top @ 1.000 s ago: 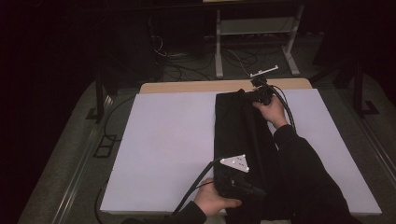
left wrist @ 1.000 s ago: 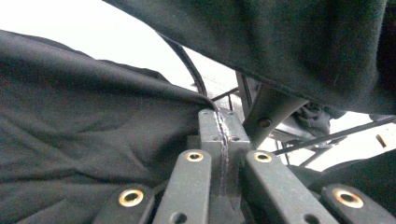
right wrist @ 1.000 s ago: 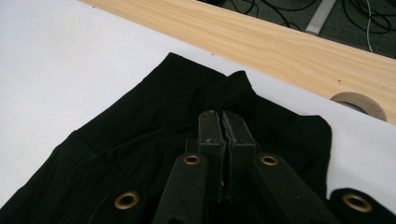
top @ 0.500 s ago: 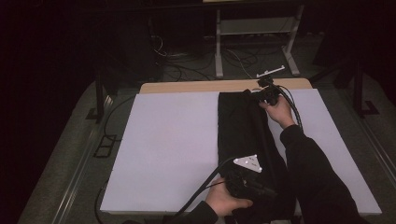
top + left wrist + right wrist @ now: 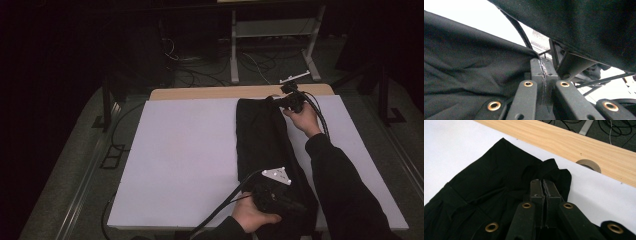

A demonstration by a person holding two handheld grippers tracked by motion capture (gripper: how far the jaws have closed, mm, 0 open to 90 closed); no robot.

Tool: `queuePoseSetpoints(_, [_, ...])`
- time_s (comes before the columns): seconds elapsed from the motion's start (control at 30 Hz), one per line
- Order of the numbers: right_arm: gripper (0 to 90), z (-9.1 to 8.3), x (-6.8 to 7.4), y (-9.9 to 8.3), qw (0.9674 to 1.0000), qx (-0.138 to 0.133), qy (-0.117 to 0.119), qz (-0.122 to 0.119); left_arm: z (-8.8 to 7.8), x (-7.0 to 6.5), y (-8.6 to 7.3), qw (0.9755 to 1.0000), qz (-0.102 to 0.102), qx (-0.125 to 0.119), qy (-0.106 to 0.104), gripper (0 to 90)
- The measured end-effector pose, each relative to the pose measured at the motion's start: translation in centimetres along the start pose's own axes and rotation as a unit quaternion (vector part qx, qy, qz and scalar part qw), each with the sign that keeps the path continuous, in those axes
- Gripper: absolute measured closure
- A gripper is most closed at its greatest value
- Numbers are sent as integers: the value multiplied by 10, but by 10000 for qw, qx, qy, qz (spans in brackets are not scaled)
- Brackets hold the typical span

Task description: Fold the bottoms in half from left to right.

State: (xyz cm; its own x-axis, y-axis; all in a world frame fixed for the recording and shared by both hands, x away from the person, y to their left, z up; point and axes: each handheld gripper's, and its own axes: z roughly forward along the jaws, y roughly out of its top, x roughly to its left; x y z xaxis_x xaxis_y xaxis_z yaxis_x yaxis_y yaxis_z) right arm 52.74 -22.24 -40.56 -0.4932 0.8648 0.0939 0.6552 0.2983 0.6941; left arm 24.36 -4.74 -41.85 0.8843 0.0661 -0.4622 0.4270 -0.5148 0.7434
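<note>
**Folding the dark garment lengthwise, both ends pinched**

Holding the long black cloth garment (image 5: pixel 265 150) at its two ends, you are mid-way through a fold along its length. It lies as a narrow strip on the white sheet (image 5: pixel 190 160) that covers the counter (image 5: pixel 210 93), right of centre, running from the near edge to the far one.

Your left tongs (image 5: pixel 541 67) are pressed together on a gathered edge of the fabric at the near end; in the left gripper view the cloth drapes over and around the jaws. Your right tongs (image 5: pixel 543 185) are likewise clamped on a bunched corner at the far end, just short of the bare wooden strip of the counter.

The step in hand looks like carrying or straightening the folded edge while it is stretched between the two grips. Next, you probably need to keep both ends taut and level, lay the edge flat on the lower layer, and only then release. Letting one end go early would likely let the fold slump.
</note>
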Motion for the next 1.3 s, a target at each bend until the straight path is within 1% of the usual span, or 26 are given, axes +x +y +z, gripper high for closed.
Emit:
queuePoseSetpoints(0.13, [860, 1, -1, -2, 9999, 47, -21, -89, 8, 2, -1, 10000, -66, 50, 23, 887])
queuePoseSetpoints(0.2, [860, 2, 0, -3, 9999, 47, -8, -89, 11, 3, -1, 9999, -104, 31, 8, 887])
queuePoseSetpoints(0.27, [860, 3, 0, -3, 9998, 17, -24, -180, 12, 3, -1, 9999, -147, 0, -13, 887])
queuePoseSetpoints(0.37, [860, 4, 1, -4, 9997, -8, -16, -246, 14, 4, -1, 9999, -169, -23, 27, 887])
queuePoseSetpoints(0.43, [860, 5, 1, -5, 9996, 12, -17, -284, 16, 5, -1, 9998, -208, 7, 46, 887])
queuePoseSetpoints(0.63, [859, 7, -2, -10, 9997, 36, -22, -248, 25, 7, 1, 9994, -332, 70, 47, 887])
queuePoseSetpoints(0.73, [859, 9, -4, -13, 9995, 117, 7, -297, 30, 8, 3, 9992, -393, 102, 49, 887])
queuePoseSetpoints(0.8, [860, 10, -5, -15, 9995, 141, 36, -291, 34, 9, 4, 9988, -468, 139, 105, 887])
queuePoseSetpoints(0.87, [859, 11, -6, -16, 9994, 176, 12, -305, 38, 9, 4, 9984, -523, 173, 138, 886])
queuePoseSetpoints(0.9, [859, 11, -7, -17, 9995, 182, 36, -272, 40, 9, 5, 9982, -533, 212, 159, 886])
queuePoseSetpoints(0.97, [855, 10, -9, -18, 9996, 179, 47, -209, 43, 9, 6, 9980, -577, 206, 170, 886])
queuePoseSetpoints(1.03, [846, 9, -12, -17, 9998, 193, 59, -43, 48, 9, 8, 9973, -646, 270, 209, 884])
queuePoseSetpoints(1.07, [823, 8, -13, -17, 9998, 187, 82, 70, 51, 9, 9, 9972, -648, 297, 211, 881])
queuePoseSetpoints(1.1, [768, 8, -14, -17, 9995, 194, 130, 193, 53, 8, 9, 9972, -671, 280, 160, 867])
queuePoseSetpoints(1.13, [719, 6, -15, -17, 9993, 174, 159, 302, 55, 7, 9, 9975, -660, 230, 64, 815])
queuePoseSetpoints(1.17, [663, 4, -15, -17, 9991, 133, 183, 371, 56, 6, 9, 9979, -617, 188, 39, 752])
queuePoseSetpoints(1.2, [614, 1, -16, -17, 9987, 98, 226, 438, 56, 4, 9, 9981, -600, 103, 82, 681])
queuePoseSetpoints(1.23, [575, -3, -16, -16, 9986, 66, 212, 477, 55, 2, 9, 9982, -584, 24, 120, 617])
queuePoseSetpoints(1.3, [492, -12, -16, -15, 9988, -66, 77, 481, 54, 2, 10, 9983, -574, -38, 58, 500])
